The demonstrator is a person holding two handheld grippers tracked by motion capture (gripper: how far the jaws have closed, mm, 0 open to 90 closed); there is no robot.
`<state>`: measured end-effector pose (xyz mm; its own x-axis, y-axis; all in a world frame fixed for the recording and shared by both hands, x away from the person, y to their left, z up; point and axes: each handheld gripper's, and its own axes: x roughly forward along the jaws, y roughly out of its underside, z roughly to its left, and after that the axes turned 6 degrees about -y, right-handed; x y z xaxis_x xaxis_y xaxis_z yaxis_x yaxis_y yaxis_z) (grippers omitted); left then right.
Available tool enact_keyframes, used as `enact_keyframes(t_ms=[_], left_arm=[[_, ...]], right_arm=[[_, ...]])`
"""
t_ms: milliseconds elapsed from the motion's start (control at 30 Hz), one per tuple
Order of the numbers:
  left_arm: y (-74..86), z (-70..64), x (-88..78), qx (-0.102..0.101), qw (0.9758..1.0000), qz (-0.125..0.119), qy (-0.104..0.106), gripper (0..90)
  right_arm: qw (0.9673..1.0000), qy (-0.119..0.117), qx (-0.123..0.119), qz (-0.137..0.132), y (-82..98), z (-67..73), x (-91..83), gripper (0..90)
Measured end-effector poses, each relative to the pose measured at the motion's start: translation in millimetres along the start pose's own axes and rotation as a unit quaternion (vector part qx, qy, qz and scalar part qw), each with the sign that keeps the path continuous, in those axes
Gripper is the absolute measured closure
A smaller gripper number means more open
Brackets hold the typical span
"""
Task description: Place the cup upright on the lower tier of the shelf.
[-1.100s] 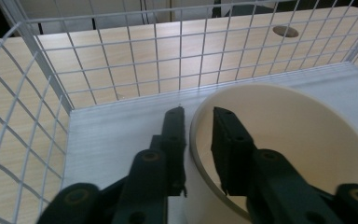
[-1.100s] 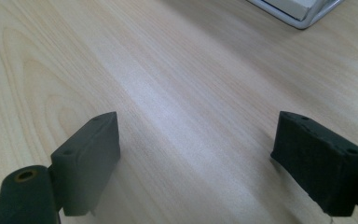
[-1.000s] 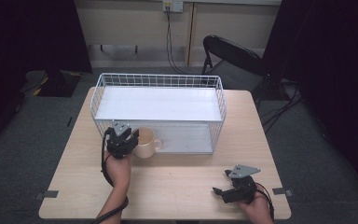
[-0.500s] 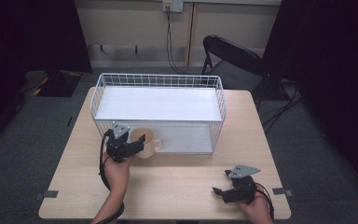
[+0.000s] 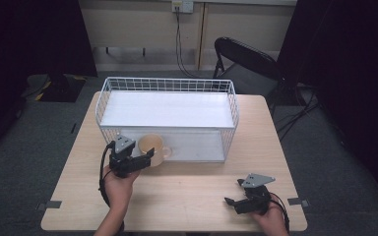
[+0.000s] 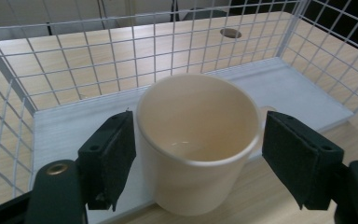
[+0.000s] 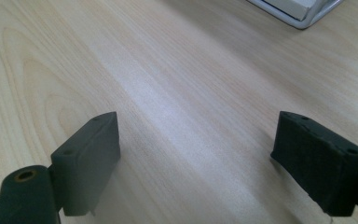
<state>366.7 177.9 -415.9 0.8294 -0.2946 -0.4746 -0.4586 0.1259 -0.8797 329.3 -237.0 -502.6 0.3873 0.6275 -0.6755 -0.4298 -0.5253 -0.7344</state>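
My left gripper (image 6: pixel 198 154) stands wide open, jaws either side of the cream mug (image 6: pixel 199 140): the near jaw is just beside the wall, the far one stands clear of it. Compared with a second ago, this gripper has drawn back toward me and the mug's mouth is now exposed in the high view; I judge that as a release or a re-approach, not a grip. The mug (image 5: pixel 152 149) sits upright, half on the white tray of the wire basket (image 5: pixel 167 84), half over the wooden table (image 5: pixel 197 182), handle away from my hand. My right gripper (image 5: pixel 243 200) is unchanged, open and empty, near the table's front edge.
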Motion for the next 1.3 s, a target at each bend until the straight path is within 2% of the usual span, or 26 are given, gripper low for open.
enact_keyframes(t_ms=[67, 400, 700, 867, 1067, 1300], left_arm=[[3.1, -0.8, -0.1, 0.002, 1.0, -0.001, 0.006, 24.9], [17.9, -2.4, 5.8, 0.005, 0.9999, 0.012, 0.007, 23.4], [18.6, -4.2, 11.1, 0.008, 0.9998, 0.018, 0.003, 24.2], [19.4, -3.1, 13.4, 0.006, 0.9998, 0.021, 0.0, 26.4], [20.7, -2.7, 16.1, -0.007, 0.9998, 0.02, 0.0, 27.5], [20.1, -2.8, 17.9, -0.008, 0.9997, 0.022, -0.004, 32.0]], right_arm=[[1.0, 0.0, 0.0, 0.0, 0.0, 0.0, 0.0, 14.1], [1.0, 0.0, 0.0, 0.0, 0.0, 0.0, 0.0, 14.1], [1.0, 0.0, 0.0, 0.0, 0.0, 0.0, 0.0, 14.1], [1.0, 0.0, 0.0, 0.0, 0.0, 0.0, 0.0, 14.1], [1.0, 0.0, 0.0, 0.0, 0.0, 0.0, 0.0, 14.1], [1.0, 0.0, 0.0, 0.0, 0.0, 0.0, 0.0, 14.1]])
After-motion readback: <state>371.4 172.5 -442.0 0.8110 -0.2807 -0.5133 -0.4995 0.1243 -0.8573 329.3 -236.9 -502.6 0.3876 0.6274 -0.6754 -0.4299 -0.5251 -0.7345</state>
